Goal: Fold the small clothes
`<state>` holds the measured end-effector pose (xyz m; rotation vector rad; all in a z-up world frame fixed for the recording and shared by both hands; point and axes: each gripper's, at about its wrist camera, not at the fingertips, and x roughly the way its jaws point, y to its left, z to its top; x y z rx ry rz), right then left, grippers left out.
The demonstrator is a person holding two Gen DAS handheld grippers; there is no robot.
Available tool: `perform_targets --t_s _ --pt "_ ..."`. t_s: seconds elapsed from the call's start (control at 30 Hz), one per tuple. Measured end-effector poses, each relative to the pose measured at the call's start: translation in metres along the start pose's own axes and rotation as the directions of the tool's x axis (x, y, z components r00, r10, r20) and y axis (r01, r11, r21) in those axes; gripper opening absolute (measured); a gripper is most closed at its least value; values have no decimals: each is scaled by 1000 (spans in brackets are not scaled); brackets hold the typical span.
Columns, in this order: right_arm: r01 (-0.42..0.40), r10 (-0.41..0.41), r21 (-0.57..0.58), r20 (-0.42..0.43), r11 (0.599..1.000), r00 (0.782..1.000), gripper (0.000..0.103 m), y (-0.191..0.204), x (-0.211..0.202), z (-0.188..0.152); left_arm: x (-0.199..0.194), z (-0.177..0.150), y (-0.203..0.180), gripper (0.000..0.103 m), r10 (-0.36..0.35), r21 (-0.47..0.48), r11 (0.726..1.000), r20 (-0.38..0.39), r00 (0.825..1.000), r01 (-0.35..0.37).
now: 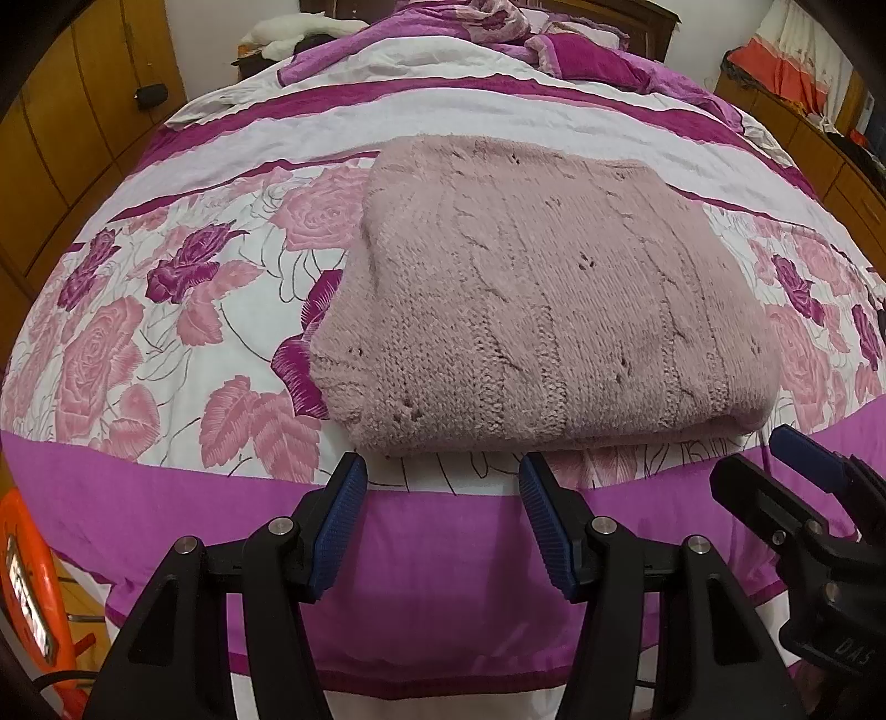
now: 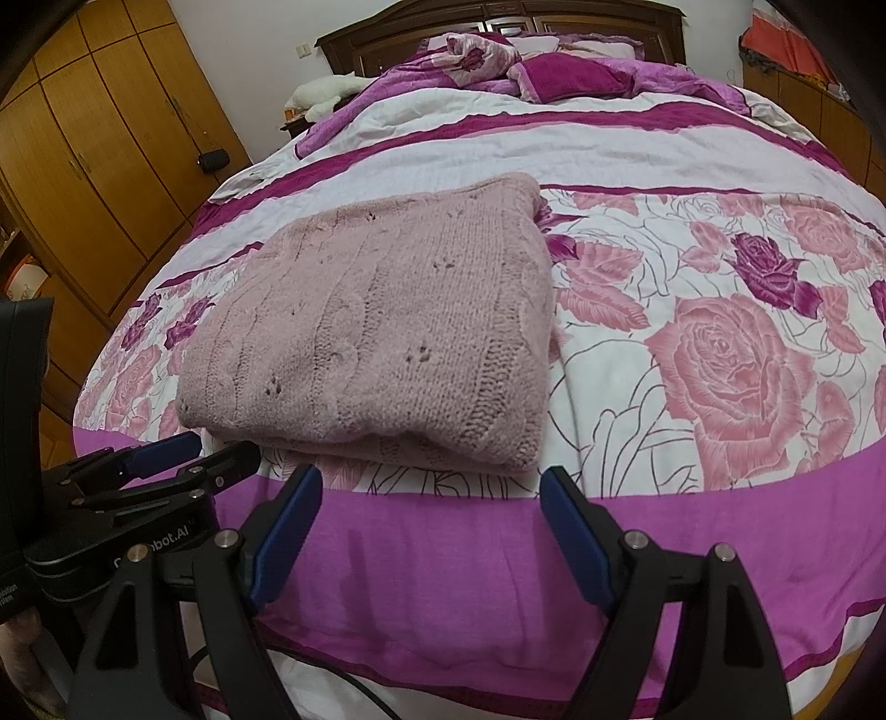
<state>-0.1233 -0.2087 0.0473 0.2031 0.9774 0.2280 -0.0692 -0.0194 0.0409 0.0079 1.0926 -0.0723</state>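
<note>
**Sweater folded, both grippers off it**

While the pink sweater (image 1: 531,288) lies folded into a thick rectangle on the bed, we hold both grippers short of its near edge, over the plain magenta band of the quilt (image 1: 166,515). From the left wrist we see the left gripper (image 1: 443,487) with its blue pads apart and only quilt between them; the sweater's near fold sits just past the tips, not touching. At the right edge of that view, the right gripper (image 1: 797,459) pokes in beside the sweater's near right corner, one blue pad showing.

From the right wrist we look along the right gripper (image 2: 429,498), jaws wide apart, empty, again over the magenta band. The sweater (image 2: 376,332) is ahead and to the left here, its near right corner just beyond the tips. The left gripper (image 2: 183,448) comes in low at the left, close to the sweater's near left corner, and we cannot tell from this side whether it touches the knit.

The knit shows cable ribs and small eyelet holes, top layer flat, folded edge toward us. Around it, rose print in pink and purple. Further up the bed, crumpled bedding (image 2: 498,61) against a dark headboard (image 2: 498,16). Wooden wardrobe doors (image 2: 111,138) stand at the left.
</note>
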Motion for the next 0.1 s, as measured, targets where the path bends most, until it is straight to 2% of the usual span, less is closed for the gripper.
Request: perform_targets --t_s 0.1 --pt "-1 1 1 0 1000 1000 84 -1 0 0 0 -1 0 35 -1 0 1000 -5 1000 1"
